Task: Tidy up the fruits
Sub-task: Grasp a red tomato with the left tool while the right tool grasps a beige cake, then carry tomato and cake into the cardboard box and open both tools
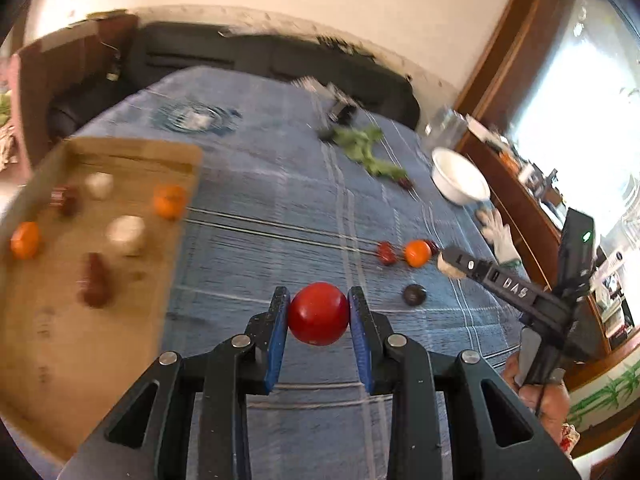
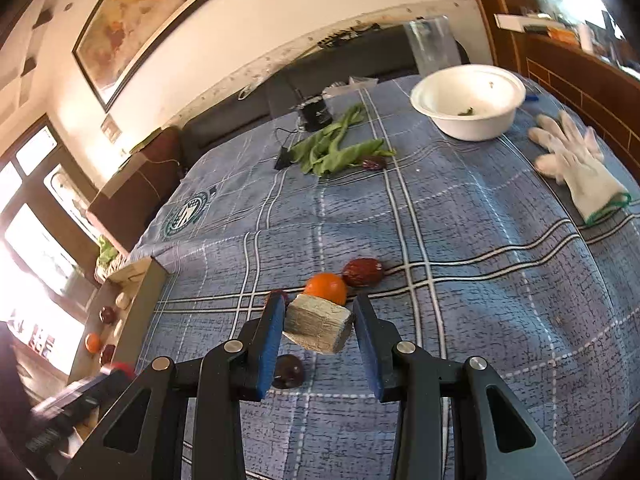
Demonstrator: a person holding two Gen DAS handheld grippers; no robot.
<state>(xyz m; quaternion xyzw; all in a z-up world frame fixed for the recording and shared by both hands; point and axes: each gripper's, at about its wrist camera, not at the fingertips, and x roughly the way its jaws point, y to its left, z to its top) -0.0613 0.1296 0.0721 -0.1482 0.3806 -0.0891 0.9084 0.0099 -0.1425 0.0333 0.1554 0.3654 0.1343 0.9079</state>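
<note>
My left gripper [image 1: 319, 314] is shut on a red tomato [image 1: 318, 314] and holds it above the blue checked cloth [image 1: 260, 200]. My right gripper [image 2: 319, 322] is shut on a pale wooden-looking block [image 2: 319, 327]; it also shows in the left wrist view [image 1: 450, 265]. Just beyond it lie an orange [image 2: 326, 288], a red date [image 2: 362, 272] and a dark round fruit [image 2: 287, 371]. A wooden tray [image 1: 132, 152] at the left holds two oranges [image 1: 170, 200], dates and pale pieces.
A white bowl [image 2: 470, 120] stands at the back right, with green leaves [image 2: 336, 148] and a dark date [image 2: 374, 163] beside it. A white glove [image 2: 576, 168] lies at the right edge. A dark sofa runs behind the table.
</note>
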